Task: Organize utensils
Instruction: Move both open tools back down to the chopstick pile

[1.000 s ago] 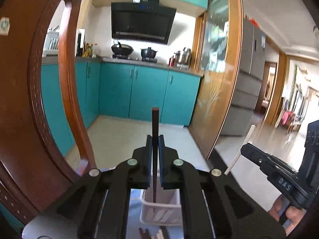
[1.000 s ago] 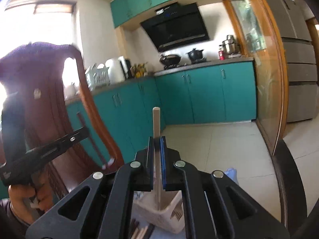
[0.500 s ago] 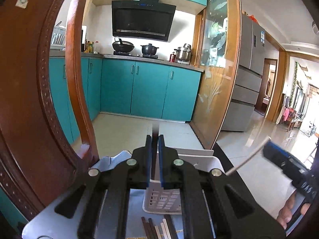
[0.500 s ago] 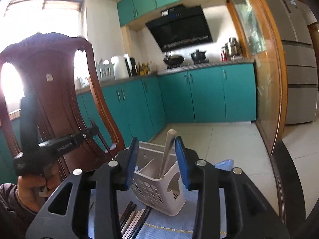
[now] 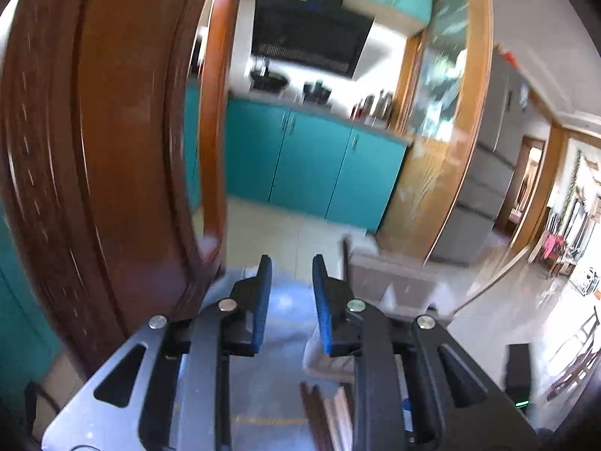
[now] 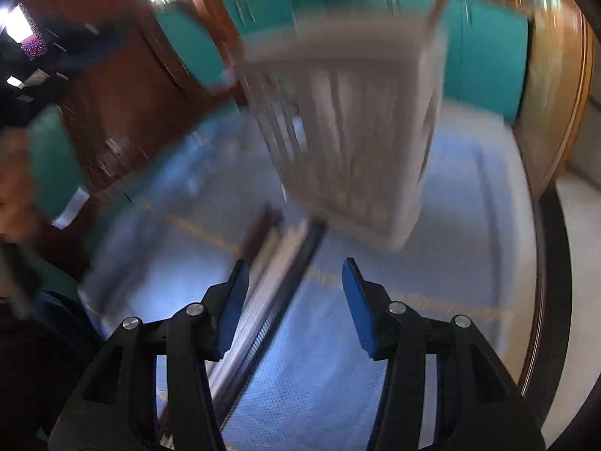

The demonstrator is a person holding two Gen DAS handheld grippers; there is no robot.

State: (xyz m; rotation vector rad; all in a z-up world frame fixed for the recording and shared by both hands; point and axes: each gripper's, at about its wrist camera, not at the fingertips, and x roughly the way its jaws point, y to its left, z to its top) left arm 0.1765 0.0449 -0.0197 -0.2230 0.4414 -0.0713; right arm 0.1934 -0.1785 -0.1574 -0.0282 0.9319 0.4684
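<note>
In the left wrist view my left gripper (image 5: 291, 293) has its jaws opening, and nothing is between the blue pads (image 5: 263, 300). The white slotted basket (image 5: 394, 289) stands just to its right with a dark chopstick (image 5: 345, 259) upright in it. More chopsticks (image 5: 319, 406) lie on the mat below. In the blurred right wrist view my right gripper (image 6: 295, 300) points down at the blue mat (image 6: 413, 300), jaws opening. A row of dark and light chopsticks (image 6: 278, 282) lies on the mat, running under its left finger without touching the pads. The basket (image 6: 349, 131) stands beyond, a pale chopstick (image 6: 439, 0) sticking out.
A carved wooden chair back (image 5: 94, 150) rises close on the left. The chair (image 6: 131, 94) and a person's hand (image 6: 15, 188) show at the left of the right wrist view. The table's dark rim (image 6: 559, 300) curves along the right. Teal cabinets (image 5: 311, 173) stand behind.
Both grippers opened and let go of their chopsticks, which now stand in the basket. The left gripper shifted left and lower. The right gripper dropped and tipped down towards the chopsticks on the mat.
</note>
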